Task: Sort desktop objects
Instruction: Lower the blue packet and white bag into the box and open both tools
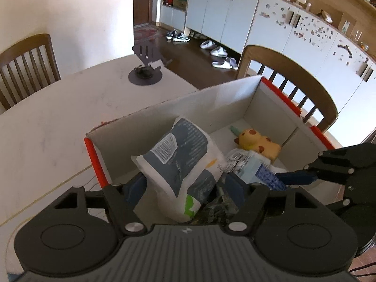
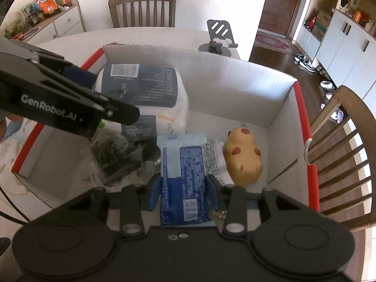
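Left wrist view, item 1: white-and-navy soft pack (image 1: 181, 162), inside the white box (image 1: 211, 98) w/ red edges, left half. My left gripper (image 1: 184, 185) has its pads on either side of the pack, low down; I read that as a grip. Looks light, squashy, film prob. slippery, so I'd hold mid-body, not by the corner.

Right wrist view, item 2: blue packet (image 2: 183, 178), near centre of the box, clamped across its width in my right gripper (image 2: 183, 189). Flat, floppy, light; grip near the middle so it doesn't fold.

Item 3: yellow spotted toy (image 2: 243, 156), right of the packet, loose on the box floor. Rounded, likely rubbery.

Item 4: clear bag w/ dark contents (image 2: 117, 157), near left. Crinkly.
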{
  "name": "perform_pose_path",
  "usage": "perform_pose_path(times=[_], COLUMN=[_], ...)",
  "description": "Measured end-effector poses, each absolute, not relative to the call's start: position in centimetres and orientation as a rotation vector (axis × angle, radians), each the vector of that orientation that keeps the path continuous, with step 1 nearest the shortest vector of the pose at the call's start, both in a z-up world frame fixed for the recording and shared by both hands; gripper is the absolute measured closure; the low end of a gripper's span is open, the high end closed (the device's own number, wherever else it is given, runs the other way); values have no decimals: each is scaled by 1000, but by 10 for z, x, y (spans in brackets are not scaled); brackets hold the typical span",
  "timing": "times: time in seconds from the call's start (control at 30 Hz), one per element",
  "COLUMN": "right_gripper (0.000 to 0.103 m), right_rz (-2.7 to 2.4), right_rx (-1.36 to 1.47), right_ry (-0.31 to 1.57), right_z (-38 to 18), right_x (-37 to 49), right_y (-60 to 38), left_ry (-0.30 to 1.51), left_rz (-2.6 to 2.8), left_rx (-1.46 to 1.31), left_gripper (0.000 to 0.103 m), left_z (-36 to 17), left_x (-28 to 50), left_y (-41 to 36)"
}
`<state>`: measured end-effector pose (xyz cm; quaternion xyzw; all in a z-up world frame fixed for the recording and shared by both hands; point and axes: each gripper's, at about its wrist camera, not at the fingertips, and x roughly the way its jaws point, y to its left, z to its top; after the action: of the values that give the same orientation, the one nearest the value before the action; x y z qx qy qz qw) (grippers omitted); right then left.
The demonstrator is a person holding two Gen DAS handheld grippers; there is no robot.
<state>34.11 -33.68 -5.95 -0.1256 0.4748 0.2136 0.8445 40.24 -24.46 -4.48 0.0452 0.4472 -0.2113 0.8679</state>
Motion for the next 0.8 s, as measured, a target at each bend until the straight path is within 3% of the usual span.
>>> perform_pose_path(times=[0.23,0.8], right_gripper=[53,50], right_rz=[464,489], right_rx=[-257,-211], right_ry=[983,927], right_z=[-54,-24], right_x=[336,319], right_y=[-338,-357], left_ry=[920,890], left_rz=[-443,-462], left_rx=[70,40], left_gripper=[30,27], left_z=[-38,-23], left_x=[398,374], left_y=[-240,-234])
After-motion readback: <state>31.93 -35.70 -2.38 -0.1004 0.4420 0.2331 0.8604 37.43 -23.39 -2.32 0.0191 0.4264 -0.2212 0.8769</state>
